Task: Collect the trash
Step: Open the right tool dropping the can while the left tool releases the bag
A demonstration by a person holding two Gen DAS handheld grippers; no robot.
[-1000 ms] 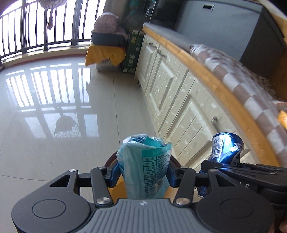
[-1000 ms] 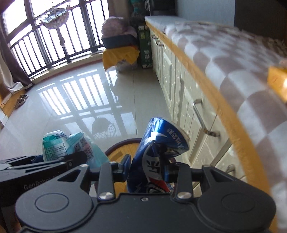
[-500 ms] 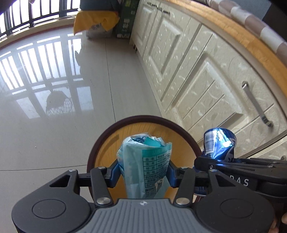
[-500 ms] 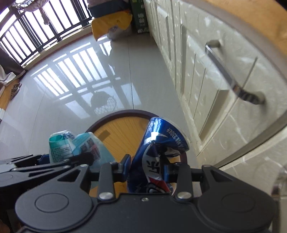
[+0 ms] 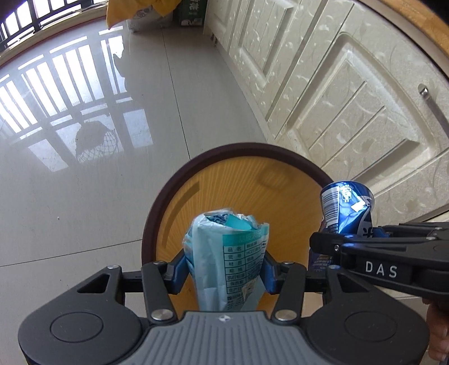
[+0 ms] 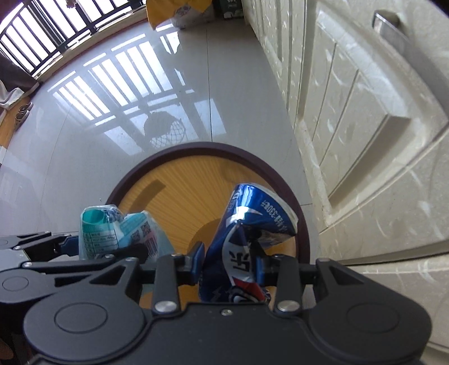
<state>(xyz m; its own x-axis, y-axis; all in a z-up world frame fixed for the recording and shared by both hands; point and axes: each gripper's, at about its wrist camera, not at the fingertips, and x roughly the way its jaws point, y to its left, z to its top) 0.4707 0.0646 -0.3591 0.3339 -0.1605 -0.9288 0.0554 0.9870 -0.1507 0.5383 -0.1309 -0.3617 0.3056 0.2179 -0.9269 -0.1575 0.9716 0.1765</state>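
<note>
My left gripper (image 5: pixel 224 273) is shut on a crumpled pale-teal plastic packet (image 5: pixel 228 252) that stands up between its blue pads. The right gripper (image 6: pixel 230 266) is shut on a crushed blue drink can (image 6: pixel 247 241). Both hang side by side, pointing steeply down over a round bin with a dark brown rim (image 5: pixel 235 148) and an orange wood-grain inside (image 5: pixel 241 191). The left wrist view shows the can (image 5: pixel 346 207) to the right of the packet; the right wrist view shows the packet (image 6: pixel 120 233) to the left of the can, above the bin's rim (image 6: pixel 202 148).
A cream cabinet front (image 5: pixel 336 92) with metal handles runs along the right, close to the bin. Glossy grey floor tiles (image 5: pixel 84 182) spread to the left. A yellow bag (image 5: pixel 132 8) and a green box (image 5: pixel 193 11) stand far off by the balcony railing.
Both grippers have sunk and tilted further down with their loads still held. The countertop has left the views, and the bin now fills more of each view beneath the packet and can.
</note>
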